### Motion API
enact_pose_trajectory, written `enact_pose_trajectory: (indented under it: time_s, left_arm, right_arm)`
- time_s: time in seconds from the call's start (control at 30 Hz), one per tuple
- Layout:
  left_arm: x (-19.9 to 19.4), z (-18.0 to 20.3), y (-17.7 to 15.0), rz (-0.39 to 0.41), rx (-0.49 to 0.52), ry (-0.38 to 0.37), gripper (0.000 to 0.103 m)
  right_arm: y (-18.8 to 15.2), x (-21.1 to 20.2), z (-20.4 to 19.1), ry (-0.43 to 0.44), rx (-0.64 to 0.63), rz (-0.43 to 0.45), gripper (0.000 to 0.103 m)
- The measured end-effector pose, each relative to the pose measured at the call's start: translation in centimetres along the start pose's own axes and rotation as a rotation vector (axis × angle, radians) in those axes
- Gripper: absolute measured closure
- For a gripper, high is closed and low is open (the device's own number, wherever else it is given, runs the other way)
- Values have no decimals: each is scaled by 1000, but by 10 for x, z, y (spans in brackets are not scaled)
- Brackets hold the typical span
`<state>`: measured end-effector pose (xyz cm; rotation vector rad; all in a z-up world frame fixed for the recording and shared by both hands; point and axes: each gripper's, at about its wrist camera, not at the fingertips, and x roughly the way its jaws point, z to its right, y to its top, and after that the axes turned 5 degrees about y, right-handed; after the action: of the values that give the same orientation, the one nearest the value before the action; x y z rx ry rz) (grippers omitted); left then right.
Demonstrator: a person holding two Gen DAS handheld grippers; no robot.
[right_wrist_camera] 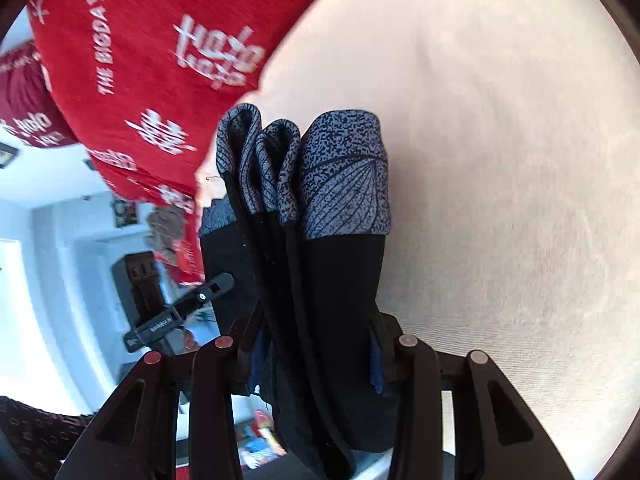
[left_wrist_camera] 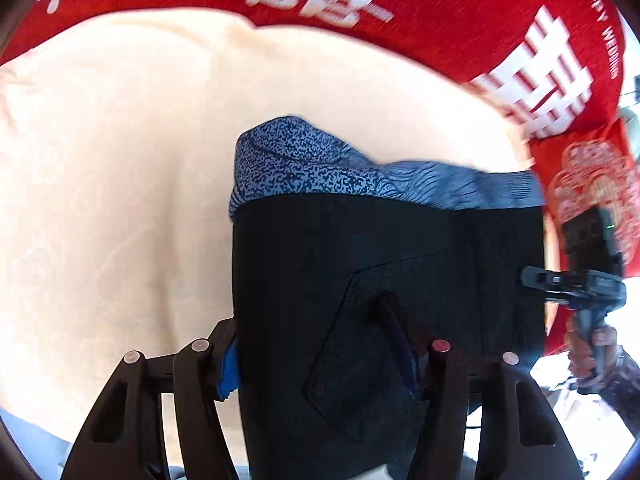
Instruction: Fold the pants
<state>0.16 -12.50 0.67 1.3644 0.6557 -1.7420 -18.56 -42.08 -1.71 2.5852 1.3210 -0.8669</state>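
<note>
Several stacked folds — black pants (right_wrist_camera: pixel 340 280), speckled blue cuffs (right_wrist_camera: pixel 344 168).

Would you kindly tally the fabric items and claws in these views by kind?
Pants: 1, black with blue patterned cuffs, folded and held in both claws
Cream sheet: 1
Red cloth: 1
Claws: 2, left claw and right claw
Total: 5
</note>
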Motion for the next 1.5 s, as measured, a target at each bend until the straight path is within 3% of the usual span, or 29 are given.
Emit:
enact_pose_trajectory:
  time_s: [0.03, 0.2, 0.33, 0.47, 0.6, 0.7, 0.83, 1.07, 1.5]
  left_arm:
    - [3, -4, -3, 24, -3, 22, 17]
    - [4, -2, -6, 53, 0, 96, 2]
    - [-3, 10, -10, 72, 38, 178, 2]
    - [-15, 24, -22, 65, 96, 283, 2]
    - [-35, 39, -39, 48, 111, 321, 2]
    - [-55, 52, -52, 70, 115, 346, 2]
    - [-81, 64, -68, 58, 111, 380, 2]
    - [-125, 80, -77, 81, 121, 411, 2]
    - [-169, 77, -94, 81, 112, 427, 2]
  right_arm:
    - [-3, 5, 1, -49, -21, 1, 52]
    - [-7, 3, 1, -144, -16, 46, 40]
    - [-12, 2, -13, -307, -27, 75, 22]
    - [-28, -15, -20, -470, -36, 114, 15]
    - [-50, -26, -39, -604, -61, 155, 13]
    - [-68, -29, -58, -657, -66, 187, 0]
    - [-93, -28, -97, -671, -86, 223, 0]
    - [-127, -14, -161, -761, -151, 209, 0]
    - [-155, -18, -210, -801, -129, 231, 0]
